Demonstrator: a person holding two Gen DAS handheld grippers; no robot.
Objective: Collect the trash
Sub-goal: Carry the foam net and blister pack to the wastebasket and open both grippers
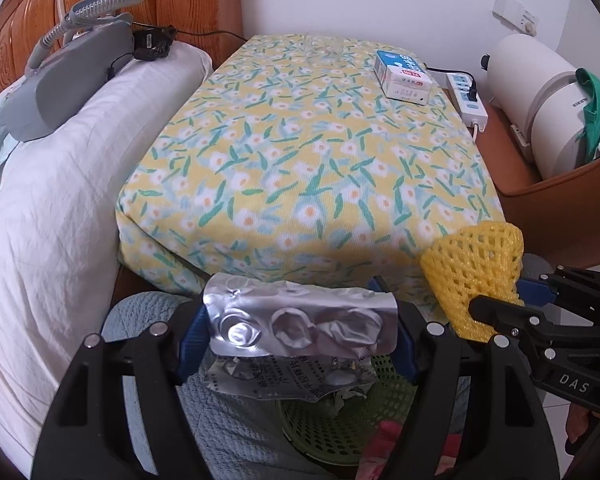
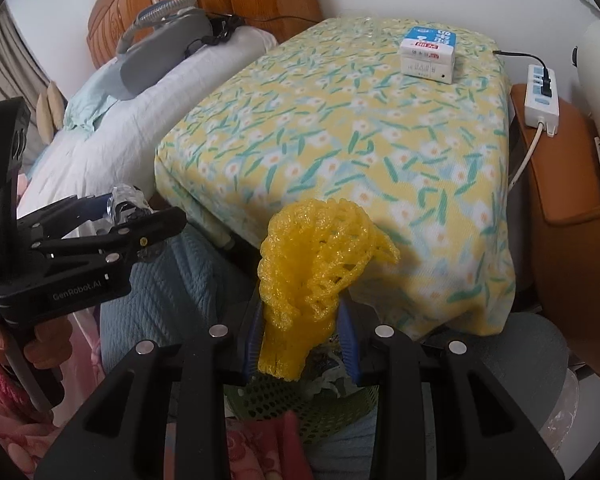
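The surface point(image 1: 300, 160) is wearing a yellow cloth printed with white flowers and teal-green leaves. On it, a white box point(image 1: 404, 80) is showing a blue top and a red label. The foam fruit net point(image 2: 320, 264) is glowing bright yellow; the pill blister sheet point(image 1: 296, 324) is shining silver. The perforated basket point(image 2: 340, 408) is showing lime green. Blue pads are lining the black fingers point(image 1: 192, 340). The pillow point(image 1: 60, 200) is lying white against an orange-brown wooden headboard point(image 1: 20, 40).
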